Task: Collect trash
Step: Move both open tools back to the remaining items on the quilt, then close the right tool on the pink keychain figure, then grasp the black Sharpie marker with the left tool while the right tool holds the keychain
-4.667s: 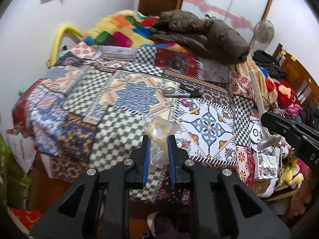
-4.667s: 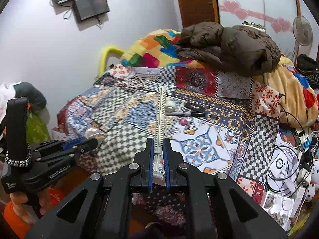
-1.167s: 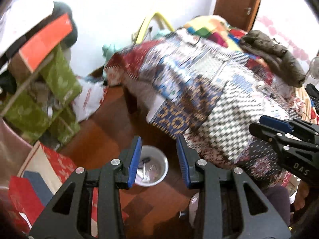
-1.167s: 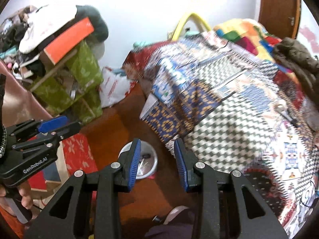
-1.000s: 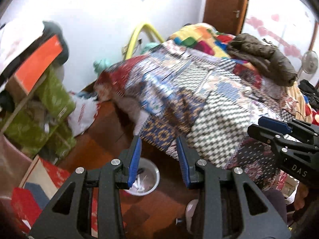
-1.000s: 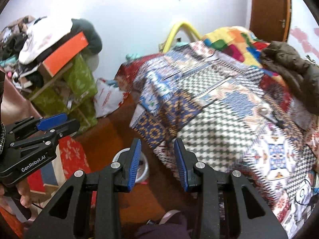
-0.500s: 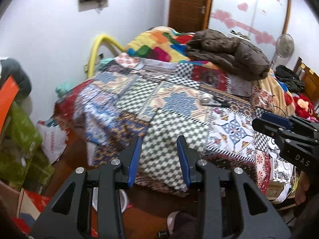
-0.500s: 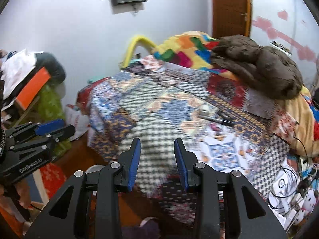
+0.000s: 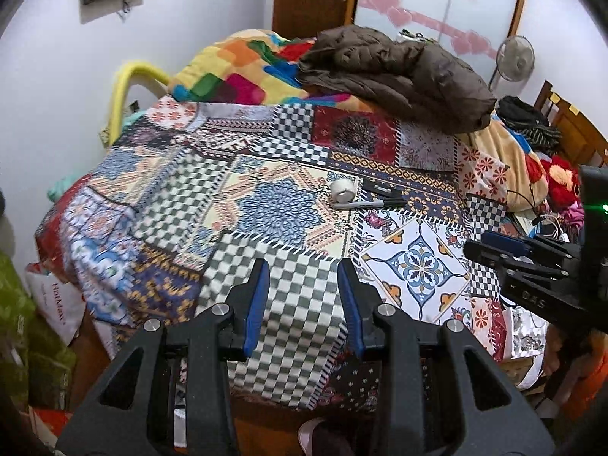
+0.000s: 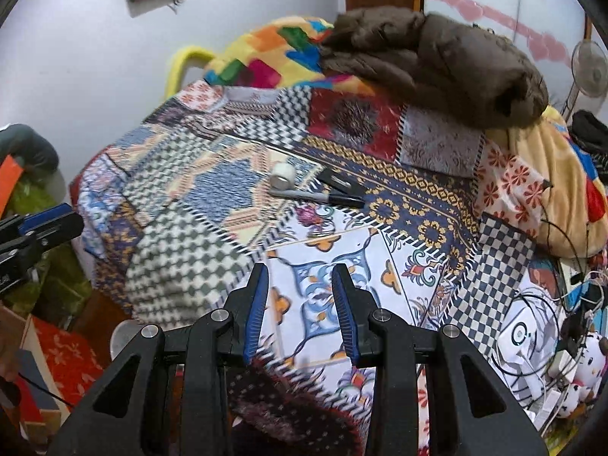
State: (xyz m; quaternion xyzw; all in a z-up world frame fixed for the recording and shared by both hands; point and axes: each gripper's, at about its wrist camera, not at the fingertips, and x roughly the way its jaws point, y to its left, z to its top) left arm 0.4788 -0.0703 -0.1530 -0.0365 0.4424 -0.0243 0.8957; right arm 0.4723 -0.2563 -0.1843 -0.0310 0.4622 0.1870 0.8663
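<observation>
Both the left gripper point(image 9: 303, 285) and right gripper point(image 10: 298, 288) are held with jaws parted, nothing between them. A white tape roll point(image 9: 342, 189) and marker pen point(image 9: 369, 203) are seen at 12 o'clock on the patchwork bedspread point(image 9: 281, 205), well apart from either gripper.

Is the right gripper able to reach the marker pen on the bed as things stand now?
Probably yes. The right gripper is open and empty, and only flat bedspread lies between it and the marker pen. It must avoid the small white roll beside it.
</observation>
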